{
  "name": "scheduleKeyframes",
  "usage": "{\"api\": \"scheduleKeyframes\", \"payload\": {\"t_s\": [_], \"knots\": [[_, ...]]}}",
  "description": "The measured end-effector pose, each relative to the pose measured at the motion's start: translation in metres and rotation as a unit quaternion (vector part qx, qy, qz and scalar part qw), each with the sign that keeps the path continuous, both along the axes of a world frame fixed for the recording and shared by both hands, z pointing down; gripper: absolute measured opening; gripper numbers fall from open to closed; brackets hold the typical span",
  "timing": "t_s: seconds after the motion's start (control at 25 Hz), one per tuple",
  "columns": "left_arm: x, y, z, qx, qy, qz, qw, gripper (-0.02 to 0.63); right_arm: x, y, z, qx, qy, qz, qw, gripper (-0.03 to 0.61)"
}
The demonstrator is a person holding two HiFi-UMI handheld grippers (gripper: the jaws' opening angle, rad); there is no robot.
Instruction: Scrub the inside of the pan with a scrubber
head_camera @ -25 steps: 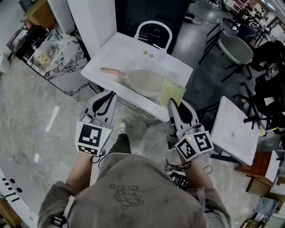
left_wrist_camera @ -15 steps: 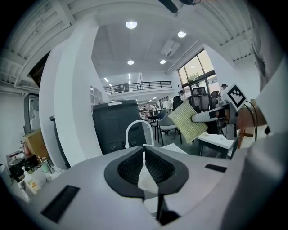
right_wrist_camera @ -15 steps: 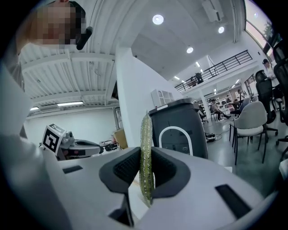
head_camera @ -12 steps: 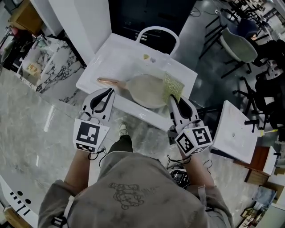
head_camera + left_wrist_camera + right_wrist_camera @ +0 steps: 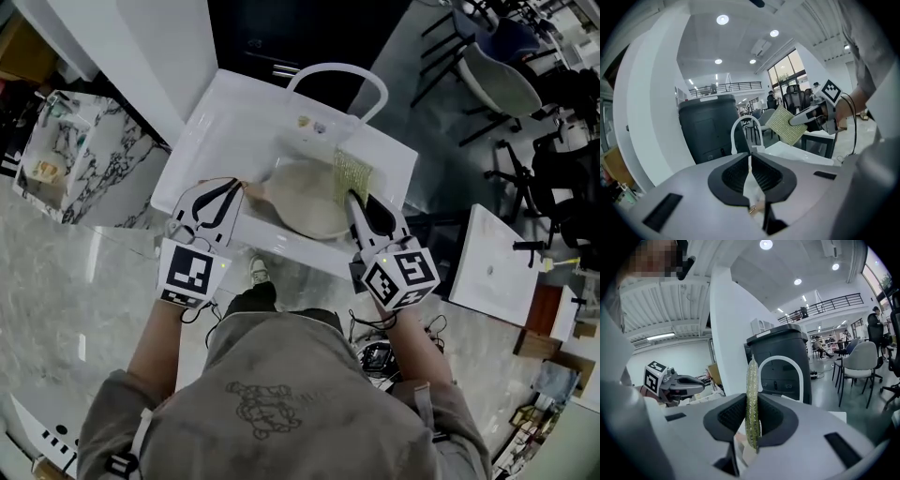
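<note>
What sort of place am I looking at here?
Likely an open office or lab hall, not a home kitchen: a free-standing white sink with an arched faucet, and office chairs nearby.

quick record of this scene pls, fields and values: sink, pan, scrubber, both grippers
setting: white sink with an arched faucet
pan: beige pan lying in the sink, its handle pointing left
right gripper: right gripper, fingers shut on the scrubber
scrubber: yellow-green, at the pan's right side; contact unclear
left gripper: left gripper, fingers shut, empty, tip by the handle
</note>
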State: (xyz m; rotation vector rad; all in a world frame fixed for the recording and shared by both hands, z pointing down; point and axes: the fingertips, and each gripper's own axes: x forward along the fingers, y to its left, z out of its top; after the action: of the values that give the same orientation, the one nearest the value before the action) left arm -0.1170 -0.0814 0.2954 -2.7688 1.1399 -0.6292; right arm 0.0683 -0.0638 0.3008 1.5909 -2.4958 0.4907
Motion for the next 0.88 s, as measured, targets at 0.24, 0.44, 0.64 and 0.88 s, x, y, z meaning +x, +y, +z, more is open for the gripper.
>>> {"api": "scheduleKeyframes", "payload": {"t_s": [0.24, 0.44, 0.64, 0.88], "knots": [[-0.007, -0.033, 0.016, -0.040, 0.031, 0.017, 0.9986, 0.028, 0.001, -0.023, 0.023, -0.032, 0.018, 0.007, 0.999, 0.072], [-0.009, -0.056, 0.027, -0.066, 0.041, 0.015, 0.9968, 0.031, 0.008, -0.039, 0.049, -0.057, 0.037, 0.006, 0.998, 0.072], [0.005, -0.057, 0.055, -0.076, -0.022, 0.047, 0.9957, 0.144, 0.021, -0.057, 0.079, -0.081, 0.056, -0.001, 0.995, 0.072], [0.023, -0.058, 0.080, -0.097, -0.047, 0.082, 0.9908, 0.179, 0.030, -0.080, 0.132, -0.122, 0.076, -0.017, 0.989, 0.072]]}}
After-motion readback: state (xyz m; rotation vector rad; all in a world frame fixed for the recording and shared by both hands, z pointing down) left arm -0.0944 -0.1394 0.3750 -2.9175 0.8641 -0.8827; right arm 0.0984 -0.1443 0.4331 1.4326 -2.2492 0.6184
